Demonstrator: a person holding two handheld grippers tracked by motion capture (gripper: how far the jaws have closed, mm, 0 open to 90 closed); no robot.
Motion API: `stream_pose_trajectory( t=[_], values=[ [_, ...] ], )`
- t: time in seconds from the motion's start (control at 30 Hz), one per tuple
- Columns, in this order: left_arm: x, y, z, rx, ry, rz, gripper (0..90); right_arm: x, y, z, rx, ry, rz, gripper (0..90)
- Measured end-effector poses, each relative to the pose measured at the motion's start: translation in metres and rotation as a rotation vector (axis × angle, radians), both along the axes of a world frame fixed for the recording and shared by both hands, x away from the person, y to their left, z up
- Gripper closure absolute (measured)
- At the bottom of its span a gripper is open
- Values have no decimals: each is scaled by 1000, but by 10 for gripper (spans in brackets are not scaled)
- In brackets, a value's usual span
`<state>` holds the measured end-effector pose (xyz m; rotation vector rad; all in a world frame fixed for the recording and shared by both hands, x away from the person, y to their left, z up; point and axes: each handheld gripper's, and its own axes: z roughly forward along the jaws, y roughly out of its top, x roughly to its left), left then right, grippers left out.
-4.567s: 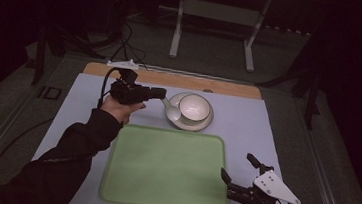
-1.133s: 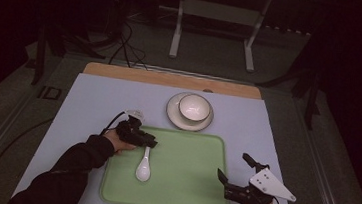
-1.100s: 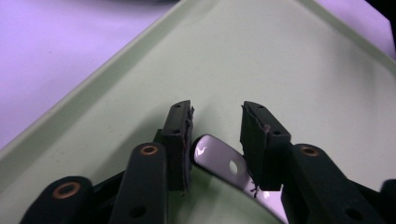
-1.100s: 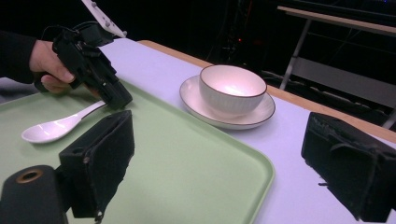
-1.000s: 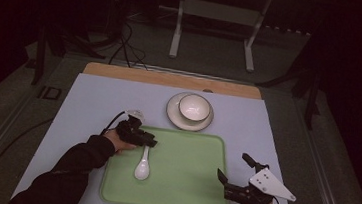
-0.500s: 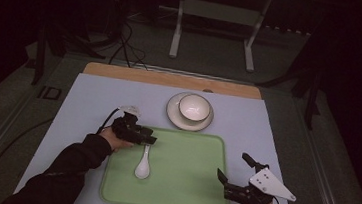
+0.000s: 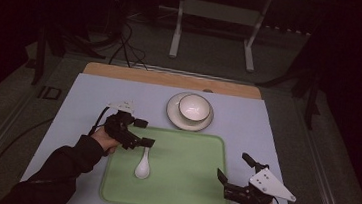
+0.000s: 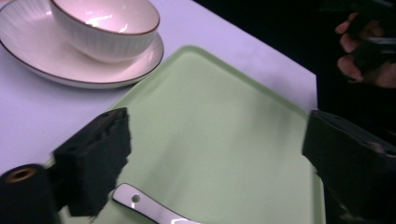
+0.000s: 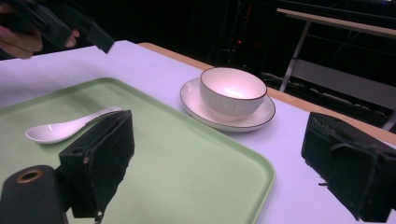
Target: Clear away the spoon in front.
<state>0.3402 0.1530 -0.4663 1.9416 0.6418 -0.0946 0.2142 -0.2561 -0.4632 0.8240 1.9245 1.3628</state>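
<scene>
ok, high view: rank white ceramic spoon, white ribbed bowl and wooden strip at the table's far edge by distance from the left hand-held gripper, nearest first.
1. White ceramic spoon, on the green tray just below the left hand-held gripper.
2. White ribbed bowl, on its saucer beyond the tray.
3. Wooden strip, along the far edge.

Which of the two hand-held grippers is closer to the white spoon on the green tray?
The left. The left hand-held gripper, jaws open, hovers just above the spoon handle. The right hand-held gripper sits across the tray, near its right edge.
</scene>
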Motion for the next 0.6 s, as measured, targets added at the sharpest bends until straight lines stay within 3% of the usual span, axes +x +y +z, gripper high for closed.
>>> stream_pose_trajectory(
  t=[0.07,0.3,0.6],
  values=[
    [-5,1,4,7,-18,-4,22,0,1,0,0,0,0,95],
    [-25,17,19,5,-69,22,11,0,1,0,1,4,1,95],
    [-45,46,24,-7,-82,76,11,0,3,0,0,1,3,95]
  ],
)
